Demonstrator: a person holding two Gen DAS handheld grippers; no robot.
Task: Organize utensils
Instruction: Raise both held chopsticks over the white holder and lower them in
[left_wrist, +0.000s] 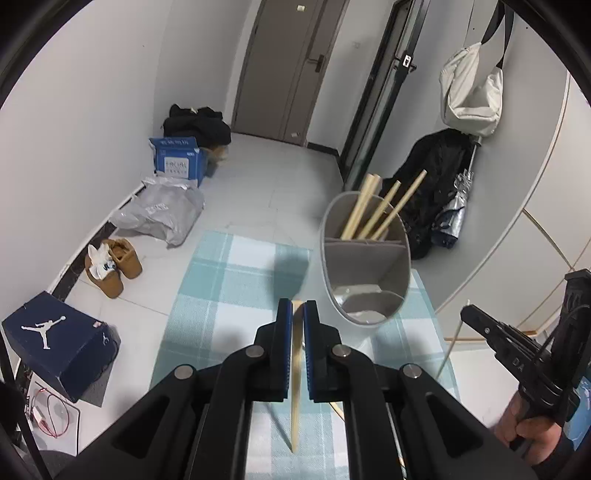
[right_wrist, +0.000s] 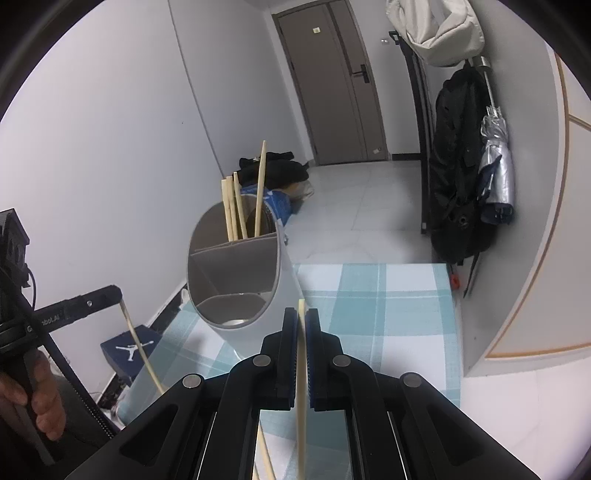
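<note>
Utensil holder (left_wrist: 365, 258) on checked tablecloth (left_wrist: 229, 295)

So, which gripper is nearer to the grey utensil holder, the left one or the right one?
Hard to separate; perhaps the right. The right gripper shows its tips beside the utensil holder wall, and the left gripper sits just beside its rim. Each grips a chopstick.

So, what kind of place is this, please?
Most likely the entrance hallway of a home. A closed door stands at the far end, a pair of tan shoes and a shoe box lie on the tiled floor, and a black coat hangs on the wall.
</note>
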